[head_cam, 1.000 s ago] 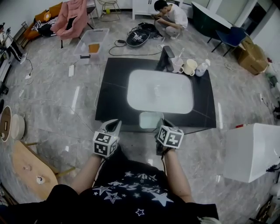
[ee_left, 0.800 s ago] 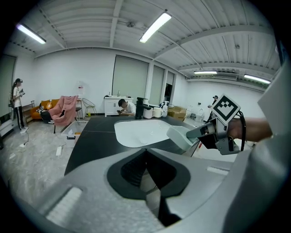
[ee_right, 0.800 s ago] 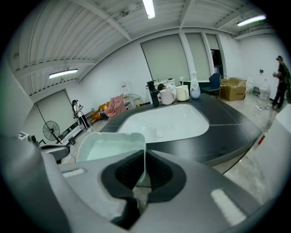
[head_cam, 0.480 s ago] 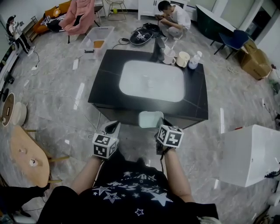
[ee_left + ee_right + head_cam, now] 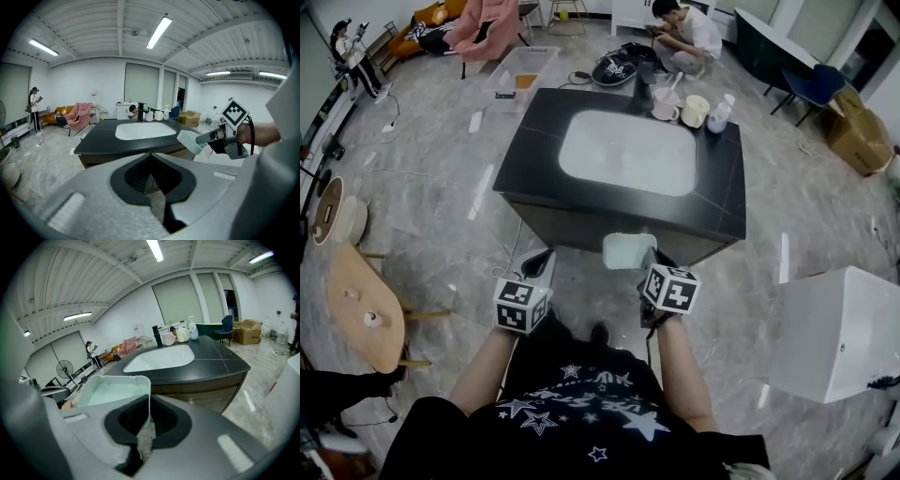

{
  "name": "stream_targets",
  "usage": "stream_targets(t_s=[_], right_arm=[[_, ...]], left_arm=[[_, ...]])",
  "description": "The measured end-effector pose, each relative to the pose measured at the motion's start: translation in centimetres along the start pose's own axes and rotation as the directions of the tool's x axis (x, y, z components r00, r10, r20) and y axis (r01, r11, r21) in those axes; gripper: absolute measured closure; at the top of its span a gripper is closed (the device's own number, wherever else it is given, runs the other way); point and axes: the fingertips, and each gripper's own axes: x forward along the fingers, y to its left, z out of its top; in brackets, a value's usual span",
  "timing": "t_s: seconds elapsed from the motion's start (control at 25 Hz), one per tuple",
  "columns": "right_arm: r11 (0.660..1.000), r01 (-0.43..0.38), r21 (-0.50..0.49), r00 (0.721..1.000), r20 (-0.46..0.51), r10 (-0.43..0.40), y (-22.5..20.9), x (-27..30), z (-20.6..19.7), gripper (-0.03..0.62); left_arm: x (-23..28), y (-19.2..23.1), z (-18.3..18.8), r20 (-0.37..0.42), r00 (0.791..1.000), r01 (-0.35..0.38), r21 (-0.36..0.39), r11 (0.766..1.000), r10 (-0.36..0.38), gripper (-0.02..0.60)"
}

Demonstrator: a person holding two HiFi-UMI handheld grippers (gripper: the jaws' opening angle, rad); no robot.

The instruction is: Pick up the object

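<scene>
- Black table (image 5: pixel 722 187): low, with a dark top and a white rectangular inset (image 5: pixel 628 152) at its middle. All places below are given from this table.
- Pale green tub (image 5: pixel 628 251): the task's thing. It is open-topped with rounded corners and a thin wall. It is held in the air off the middle of the table's near side and does not touch the table.
- Right gripper (image 5: pixel 649 259): off the table's near side. Its jaws are closed almost fully on the tub's side wall, one jaw inside the tub and one outside. The tub's body stands out to the left of the jaws.
- Left gripper (image 5: pixel 546 256): off the table's near side, left of the tub and apart from it. Its jaws are together with nothing between them, and they point toward the table.
- Mugs and a bottle (image 5: pixel 695 110): grouped on the table's far edge, toward its far right corner.
- Crouching person (image 5: pixel 684 33): on the floor beyond the table's far side.
- Clear bin (image 5: pixel 523 67): on the floor beyond the table's far left corner.
- White box (image 5: pixel 839 328): on the floor off the table's near right corner.
- Wooden round table (image 5: pixel 361 314): well to the left of the black table's near side.
</scene>
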Motion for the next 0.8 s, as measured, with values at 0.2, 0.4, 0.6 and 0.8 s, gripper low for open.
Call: stream_targets(t_s=[0.2,0.4,0.6,0.8], right_arm=[[1.0,0.005,0.004,1.0,0.0,-0.005,0.1,-0.8,-1.3,0.583],[1.0,0.021,-0.003,1.0,-0.01,-0.021,1.2,-2.1,-3.1,0.583],[0.999,0.034,-0.014,0.999,-0.003,-0.034,3.2,-4.1,-5.1,0.583],[0.998,0.052,-0.02,0.999,0.002,-0.052,5.1,-6.3,-7.5,0.583]], left_arm=[[-1.0,-0.4,-1.4,-0.01,1.0,0.011,-0.013,1.0,-0.012,0.571],[-2.5,-0.8,-2.4,-0.004,0.999,0.035,-0.018,0.999,-0.035,0.571],[-5.5,-0.7,-4.4,-0.004,0.999,0.049,-0.028,0.998,-0.049,0.571],[-9.1,0.5,-7.1,-0.017,0.999,0.035,-0.043,0.998,-0.036,0.571]])
